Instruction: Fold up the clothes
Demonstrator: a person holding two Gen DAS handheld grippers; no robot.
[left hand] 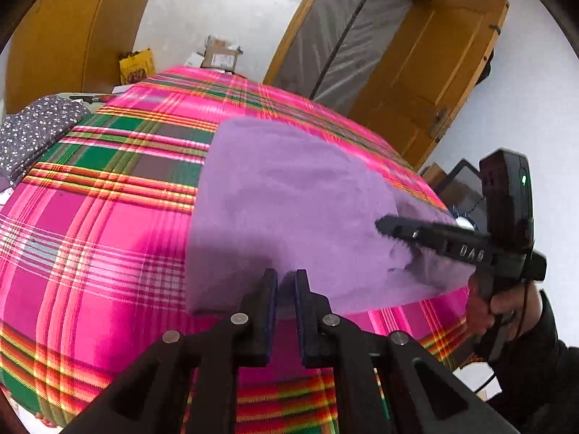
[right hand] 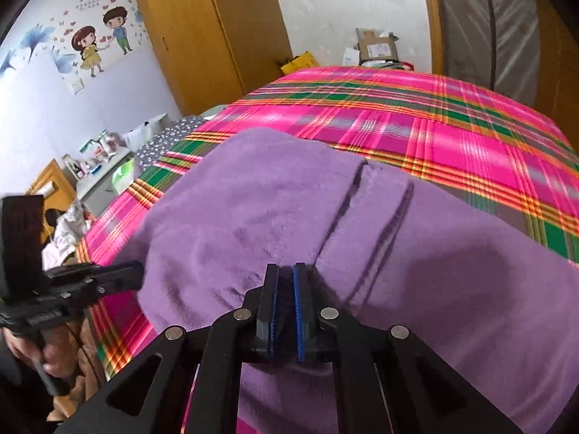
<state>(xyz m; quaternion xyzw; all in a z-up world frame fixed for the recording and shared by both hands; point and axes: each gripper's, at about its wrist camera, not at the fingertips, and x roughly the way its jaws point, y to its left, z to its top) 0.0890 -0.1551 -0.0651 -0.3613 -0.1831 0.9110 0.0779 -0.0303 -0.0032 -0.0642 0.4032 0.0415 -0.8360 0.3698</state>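
Fleece garment (left hand: 289, 209) on the bed (left hand: 108, 217) looks soft, light and floppy, both tools (left hand: 286, 278) (right hand: 286, 271) pinching its near hem, best held by corners.

Black jaws, blue pads (right hand: 297, 311)

Lay spread wide: pink plaid bedspread (left hand: 108, 224), dotted grey cloth (left hand: 36, 130) at nine o'clock, cardboard box (left hand: 220, 58) and yellow bag (left hand: 137, 66) at twelve o'clock.
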